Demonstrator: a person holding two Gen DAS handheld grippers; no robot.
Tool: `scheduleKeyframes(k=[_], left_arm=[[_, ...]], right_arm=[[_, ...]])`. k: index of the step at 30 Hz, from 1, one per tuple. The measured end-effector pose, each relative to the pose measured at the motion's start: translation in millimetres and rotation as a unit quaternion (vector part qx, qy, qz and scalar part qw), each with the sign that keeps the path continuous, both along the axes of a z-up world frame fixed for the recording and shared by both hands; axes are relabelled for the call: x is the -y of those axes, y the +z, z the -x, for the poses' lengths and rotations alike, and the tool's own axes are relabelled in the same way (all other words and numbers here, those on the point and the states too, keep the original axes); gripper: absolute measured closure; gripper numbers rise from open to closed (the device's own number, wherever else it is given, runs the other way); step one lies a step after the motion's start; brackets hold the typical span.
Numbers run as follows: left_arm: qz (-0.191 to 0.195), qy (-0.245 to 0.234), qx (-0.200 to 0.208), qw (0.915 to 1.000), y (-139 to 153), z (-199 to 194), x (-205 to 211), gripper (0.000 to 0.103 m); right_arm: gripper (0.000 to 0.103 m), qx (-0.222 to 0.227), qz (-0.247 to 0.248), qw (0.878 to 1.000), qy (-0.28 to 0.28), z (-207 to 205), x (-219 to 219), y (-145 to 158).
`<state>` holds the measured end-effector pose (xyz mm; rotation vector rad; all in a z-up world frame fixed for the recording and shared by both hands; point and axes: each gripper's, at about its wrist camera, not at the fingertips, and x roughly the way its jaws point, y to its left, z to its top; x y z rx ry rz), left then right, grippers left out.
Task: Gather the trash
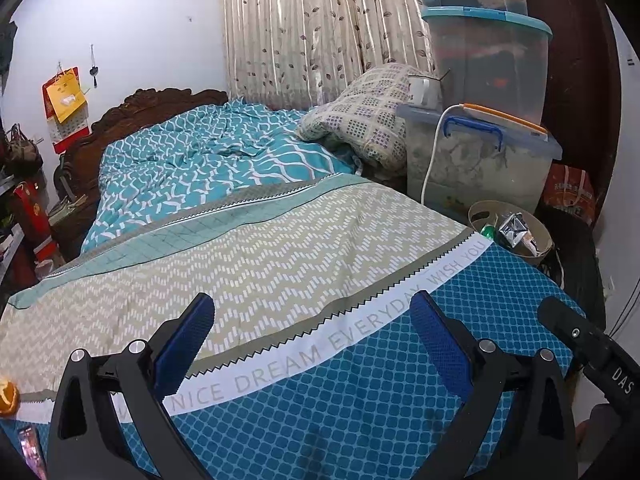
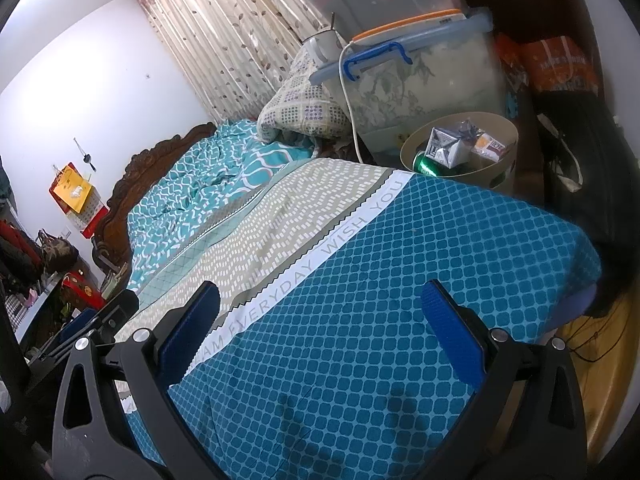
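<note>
A beige round bin (image 1: pixel 541 241) stands at the bed's far right corner, also in the right wrist view (image 2: pixel 508 136). It holds a crushed silver carton (image 2: pixel 444 146), a green can (image 2: pixel 424 165) and a small box (image 2: pixel 490 145). An orange peel (image 1: pixel 8 398) lies on the bed at the left edge. A dark flat item (image 1: pixel 30 450) lies just below it. My left gripper (image 1: pixel 312 320) is open and empty above the bedspread. My right gripper (image 2: pixel 320 306) is open and empty over the blue part of the bedspread.
The bed (image 1: pixel 260 240) carries a teal duvet (image 1: pixel 208 152) and a folded checked quilt (image 1: pixel 360 120). Stacked clear storage boxes (image 1: pixel 480 152) with a white cable stand at the right. A carved headboard (image 1: pixel 132 112) and cluttered shelves (image 1: pixel 20 208) lie to the left.
</note>
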<state>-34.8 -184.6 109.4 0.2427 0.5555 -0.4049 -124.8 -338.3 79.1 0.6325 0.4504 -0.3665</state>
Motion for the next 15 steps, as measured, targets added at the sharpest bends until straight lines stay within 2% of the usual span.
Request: scheduleKeyframes(k=[3,9,15], left_arm=[[0.009,0.002,-0.002,1.0,1.2,-0.7,-2.8,0.009],[0.0,0.003,0.003,1.0,2.7,-1.0,-0.9,0.009],[0.016,-0.004,-0.008,0.9998,7.1,-2.5,-3.9,0.009]], right_arm=[[0.004,-0.001,0.0,1.0,0.0,0.0,-0.2,-0.6],[0.004,-0.002,-0.001,1.0,0.001,-0.6,-0.7,-0.7],[0.004,-0.003,-0.001,1.0,0.004,-1.3,-0.9,-1.3]])
